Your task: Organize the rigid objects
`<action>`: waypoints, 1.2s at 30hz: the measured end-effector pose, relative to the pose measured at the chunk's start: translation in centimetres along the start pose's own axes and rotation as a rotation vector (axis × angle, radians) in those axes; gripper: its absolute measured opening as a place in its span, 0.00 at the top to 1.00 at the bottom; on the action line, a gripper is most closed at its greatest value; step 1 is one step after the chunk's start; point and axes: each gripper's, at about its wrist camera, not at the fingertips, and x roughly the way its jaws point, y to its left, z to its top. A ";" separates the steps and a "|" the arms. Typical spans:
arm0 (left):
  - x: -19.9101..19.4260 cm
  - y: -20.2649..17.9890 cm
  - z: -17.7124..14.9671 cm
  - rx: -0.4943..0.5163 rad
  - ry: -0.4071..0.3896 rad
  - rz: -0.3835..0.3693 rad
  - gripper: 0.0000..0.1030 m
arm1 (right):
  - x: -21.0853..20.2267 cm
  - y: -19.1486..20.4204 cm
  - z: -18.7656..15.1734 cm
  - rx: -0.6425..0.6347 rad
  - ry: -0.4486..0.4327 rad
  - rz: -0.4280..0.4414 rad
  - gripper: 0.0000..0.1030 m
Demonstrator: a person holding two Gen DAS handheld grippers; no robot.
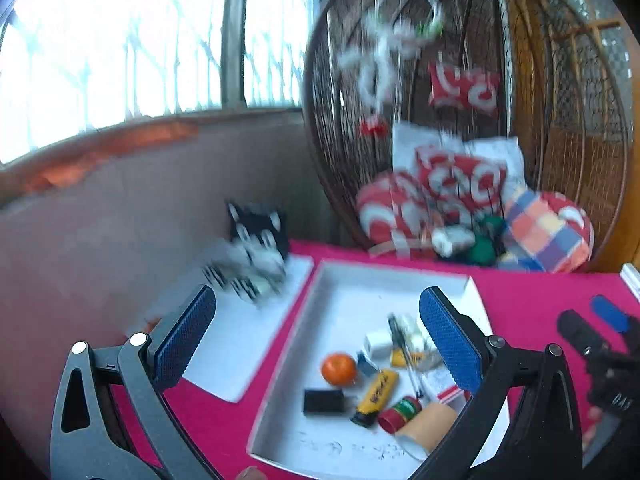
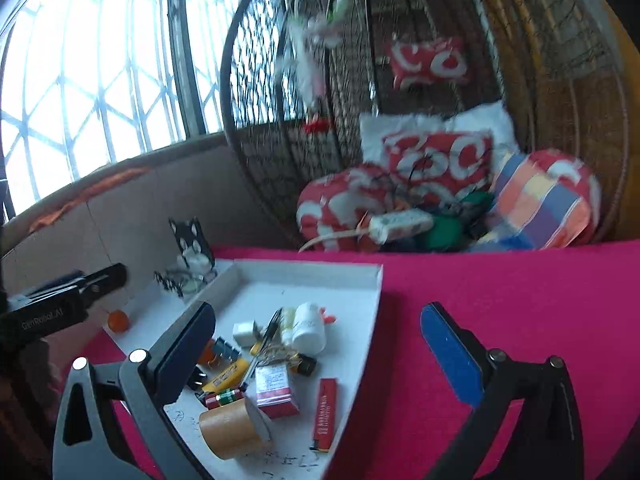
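— Over the pink tablecloth, what do you hold?

— Nothing. I keep my left gripper spread wide above the shallow white cardboard tray, and my right gripper just as wide over that tray's right edge, nothing between the blue pads.

— Where are the things to sort?

— Heaped in the tray: a round orange fruit, a yellow tube with a black cap, a small black block, a brown roll of tape, a white plastic bottle and a flat red box.

— And the other sheet?

— A flat white lid lies left of the tray; a small orange thing sits on it.
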 end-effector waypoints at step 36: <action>-15.1 1.3 -0.2 -0.041 -0.019 -0.096 0.00 | -19.8 -3.3 1.6 0.068 -0.299 -0.121 0.00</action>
